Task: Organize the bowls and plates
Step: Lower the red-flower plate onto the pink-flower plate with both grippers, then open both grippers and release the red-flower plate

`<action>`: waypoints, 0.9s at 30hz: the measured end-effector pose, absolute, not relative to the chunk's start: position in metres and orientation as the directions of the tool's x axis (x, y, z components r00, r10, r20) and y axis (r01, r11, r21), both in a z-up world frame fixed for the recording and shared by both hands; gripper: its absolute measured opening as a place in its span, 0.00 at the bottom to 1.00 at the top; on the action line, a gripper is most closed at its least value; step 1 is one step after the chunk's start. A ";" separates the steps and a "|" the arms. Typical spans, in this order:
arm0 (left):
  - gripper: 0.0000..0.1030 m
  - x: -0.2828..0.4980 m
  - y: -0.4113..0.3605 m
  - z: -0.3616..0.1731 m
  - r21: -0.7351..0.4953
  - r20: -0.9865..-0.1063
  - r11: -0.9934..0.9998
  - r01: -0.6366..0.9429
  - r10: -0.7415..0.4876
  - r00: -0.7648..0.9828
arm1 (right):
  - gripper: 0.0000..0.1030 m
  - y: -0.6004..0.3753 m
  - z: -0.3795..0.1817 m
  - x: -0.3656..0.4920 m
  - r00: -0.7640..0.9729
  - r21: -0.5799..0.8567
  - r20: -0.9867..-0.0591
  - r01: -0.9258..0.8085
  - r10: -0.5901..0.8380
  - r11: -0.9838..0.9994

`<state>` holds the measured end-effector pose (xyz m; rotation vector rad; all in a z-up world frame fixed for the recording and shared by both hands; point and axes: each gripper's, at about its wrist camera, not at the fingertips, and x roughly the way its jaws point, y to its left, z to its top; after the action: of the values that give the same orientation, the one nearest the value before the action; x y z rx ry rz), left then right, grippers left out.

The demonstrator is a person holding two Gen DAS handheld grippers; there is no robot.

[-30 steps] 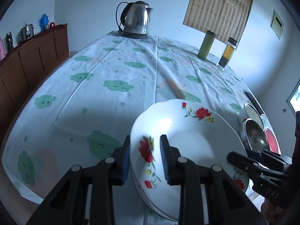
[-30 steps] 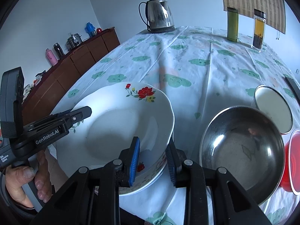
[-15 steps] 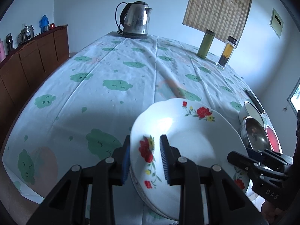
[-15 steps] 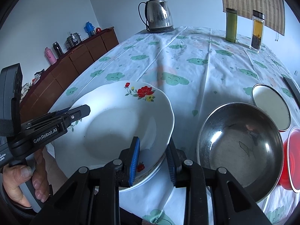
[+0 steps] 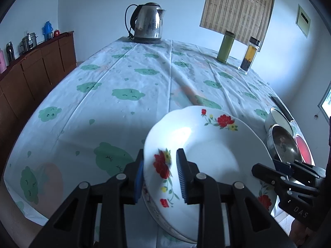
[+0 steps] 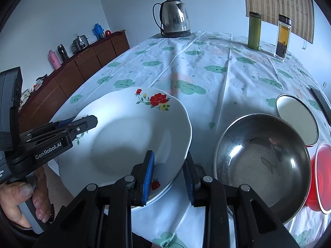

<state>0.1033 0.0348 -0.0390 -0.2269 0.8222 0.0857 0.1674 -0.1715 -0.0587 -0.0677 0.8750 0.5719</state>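
Both hand-held grippers are clamped on the same white flowered plate (image 5: 209,155), one at each side of its rim. The left hand-held gripper (image 5: 160,172) grasps the rim at the plate's left edge, one blue pad under it and one over, right beside a red flower. The right hand-held gripper (image 6: 168,174) grasps the opposite edge the same way. The plate sits tilted, and the edge of a second dish shows just beneath it, close to the near edge of the tabletop (image 5: 124,86) with its green cloud-print cloth.

Just right of the right hand-held gripper sits a steel bowl (image 6: 262,159), with a white bowl (image 6: 295,119) beyond it and a red bowl (image 6: 320,175) further right. Far ahead of both stand a kettle (image 5: 148,23), a green flask (image 5: 226,46) and a jar (image 5: 249,56). A hand (image 6: 22,202) grips the left tool's handle.
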 end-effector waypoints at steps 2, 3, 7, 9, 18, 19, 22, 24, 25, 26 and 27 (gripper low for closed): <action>0.26 0.103 0.035 -0.039 -0.168 -0.734 0.972 -0.163 -0.013 0.679 | 0.30 -0.171 -0.059 0.167 0.502 0.172 -0.741 -0.500 0.446 0.849; 0.26 0.103 0.035 -0.039 -0.166 -0.734 0.973 -0.162 -0.012 0.679 | 0.31 -0.172 -0.060 0.168 0.500 0.174 -0.742 -0.500 0.446 0.849; 0.26 0.103 0.034 -0.039 -0.163 -0.732 0.973 -0.162 -0.009 0.682 | 0.31 -0.171 -0.061 0.167 0.507 0.162 -0.740 -0.504 0.443 0.848; 0.26 0.103 0.034 -0.039 -0.170 -0.733 0.972 -0.162 -0.015 0.681 | 0.31 -0.171 -0.061 0.167 0.508 0.162 -0.740 -0.503 0.442 0.849; 0.30 0.101 0.036 -0.039 -0.189 -0.728 0.970 -0.155 -0.032 0.685 | 0.35 -0.169 -0.061 0.165 0.508 0.146 -0.741 -0.516 0.439 0.844; 0.33 0.100 0.036 -0.039 -0.189 -0.727 0.970 -0.155 -0.032 0.685 | 0.35 -0.169 -0.061 0.165 0.510 0.144 -0.741 -0.516 0.438 0.844; 0.41 0.100 0.035 -0.038 -0.189 -0.728 0.969 -0.158 -0.030 0.685 | 0.37 -0.167 -0.061 0.164 0.513 0.140 -0.739 -0.517 0.437 0.845; 0.45 0.098 0.035 -0.035 -0.184 -0.715 0.971 -0.153 -0.025 0.699 | 0.38 -0.167 -0.061 0.164 0.513 0.141 -0.738 -0.518 0.439 0.843; 0.45 0.097 0.035 -0.033 -0.183 -0.711 0.971 -0.150 -0.025 0.703 | 0.40 -0.167 -0.061 0.164 0.514 0.137 -0.739 -0.518 0.435 0.844; 0.46 0.096 0.034 -0.031 -0.179 -0.707 0.973 -0.149 -0.022 0.707 | 0.41 -0.167 -0.061 0.163 0.515 0.142 -0.733 -0.523 0.445 0.840; 0.51 0.096 0.033 -0.029 -0.176 -0.702 0.974 -0.144 -0.022 0.712 | 0.42 -0.167 -0.062 0.163 0.511 0.150 -0.731 -0.525 0.451 0.838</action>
<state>0.0957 0.0332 -0.0295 -0.2247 0.7777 0.0682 0.1634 -0.1669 -0.0615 -0.0945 0.8510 0.5882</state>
